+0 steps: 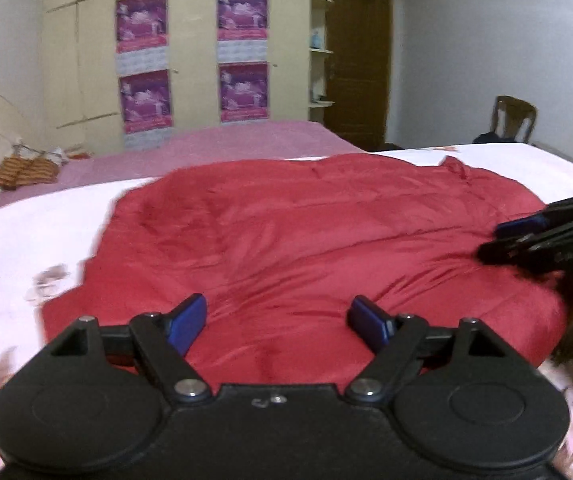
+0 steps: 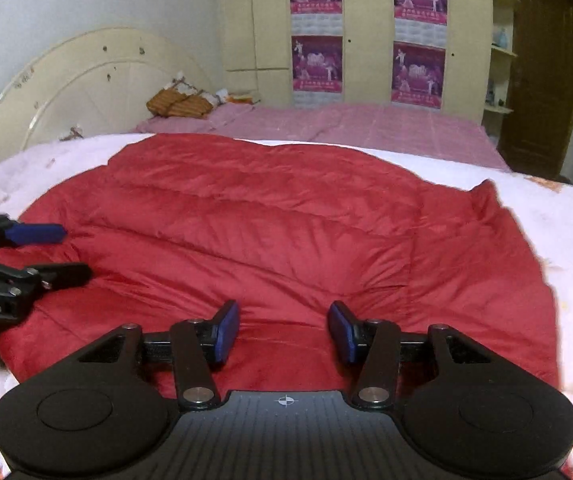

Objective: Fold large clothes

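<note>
Left wrist view: left claw (image 1: 276, 322) spread wide, nothing between the pads, hovering at the near edge of the red padded garment (image 1: 286, 240). Right claw (image 2: 284, 330) about half open, also empty, over the same near edge. Garment lies bunched and puffy across the middle of both frames, on the white floral bed cover (image 1: 18, 248); looks part-folded, far corner at upper right sticking up. Judgement: next step is a fresh grab for another fold. Pinch the near hem through all the layers, one claw towards each end, lift together and carry level so the padding doesn't slide or balloon. Slick fabric, so bite deep; a shallow pinch will likely slip
</note>
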The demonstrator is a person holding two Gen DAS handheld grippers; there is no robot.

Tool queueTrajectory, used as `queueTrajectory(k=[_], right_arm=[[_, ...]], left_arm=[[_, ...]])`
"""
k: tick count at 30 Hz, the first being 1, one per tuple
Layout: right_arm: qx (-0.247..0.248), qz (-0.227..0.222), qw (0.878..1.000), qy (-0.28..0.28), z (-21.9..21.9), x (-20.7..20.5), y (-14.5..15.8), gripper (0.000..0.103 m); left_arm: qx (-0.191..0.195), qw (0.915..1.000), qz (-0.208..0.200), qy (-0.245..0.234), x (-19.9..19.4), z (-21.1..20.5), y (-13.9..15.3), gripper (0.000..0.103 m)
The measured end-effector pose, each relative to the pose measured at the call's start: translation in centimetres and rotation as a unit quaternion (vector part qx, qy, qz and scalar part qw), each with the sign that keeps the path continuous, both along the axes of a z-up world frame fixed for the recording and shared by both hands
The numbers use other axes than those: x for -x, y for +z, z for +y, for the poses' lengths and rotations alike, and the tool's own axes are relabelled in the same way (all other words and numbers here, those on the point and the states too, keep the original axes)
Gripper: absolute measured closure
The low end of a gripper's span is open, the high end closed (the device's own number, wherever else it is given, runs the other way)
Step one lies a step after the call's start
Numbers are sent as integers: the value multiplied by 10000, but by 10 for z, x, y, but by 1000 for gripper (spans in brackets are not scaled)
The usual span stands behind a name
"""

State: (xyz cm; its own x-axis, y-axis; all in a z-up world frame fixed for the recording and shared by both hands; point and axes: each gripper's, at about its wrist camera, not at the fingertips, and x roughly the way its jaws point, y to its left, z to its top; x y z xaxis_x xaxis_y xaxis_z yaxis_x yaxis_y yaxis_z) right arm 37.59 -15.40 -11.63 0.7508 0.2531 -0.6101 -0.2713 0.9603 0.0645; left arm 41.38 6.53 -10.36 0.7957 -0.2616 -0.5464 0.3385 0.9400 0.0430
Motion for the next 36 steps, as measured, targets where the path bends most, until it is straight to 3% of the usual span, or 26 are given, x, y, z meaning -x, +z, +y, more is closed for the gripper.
queueTrajectory(k=[3,4,5,8,10,11,12,13,15,16,18,21,23,24,26,28,30,32,36], right_arm=[[127,-70,9994,-323,-26,1,-1,55],[223,-68,9984,-516,-35,2,-3,55],[302,-49,9971,-694,-44,3,-3,54],[-298,262,9950,-915,-71,4,6,54],[-474,222,9926,-1095,-80,15,21,54],[-624,209,9905,-1209,-86,23,27,35],[-866,160,9877,-1291,-93,34,31,6],[-1195,95,9837,-1338,-102,47,35,3],[-1745,208,9721,-1552,-116,69,38,3],[-1985,271,9642,-1737,-123,78,37,3],[-2598,409,9414,-2110,-138,97,31,3],[-3578,749,8966,-2499,-155,111,11,18],[-3981,898,8737,-2647,-157,108,-1,22],[-4128,940,8661,-2657,-156,105,-6,28],[-4294,917,8579,-2668,-152,99,-16,32],[-4361,881,8542,-2691,-147,89,-20,39],[-4310,806,8569,-2712,-146,80,-20,41],[-4264,736,8592,-2732,-145,69,-19,43],[-4202,765,8627,-2707,-143,50,-23,69]], left_arm=[[-104,9992,5,378,0,26,-4,19],[-134,9985,85,528,-1,35,-6,10],[-53,9977,184,644,-2,43,-6,9],[116,9953,357,895,3,54,8,15],[361,9939,307,993,18,57,22,12],[531,9928,296,1030,26,59,27,10],[684,9906,294,1152,34,62,31,9],[934,9858,336,1352,44,66,35,7],[1785,9669,572,1733,62,79,35,8],[2441,9478,770,1903,72,88,31,10],[3349,9134,1002,2088,83,99,21,15],[4350,8657,1135,2201,86,104,2,23],[4607,8477,1283,2297,74,102,-12,31],[4664,8436,1288,2330,68,101,-17,33],[4792,8333,1290,2435,56,100,-28,47],[4834,8279,1249,2556,45,101,-34,57],[4856,8246,1249,2621,35,102,-37,61],[4805,8273,1240,2632,27,103,-36,65],[4541,8403,1311,2655,15,100,-34,74]])
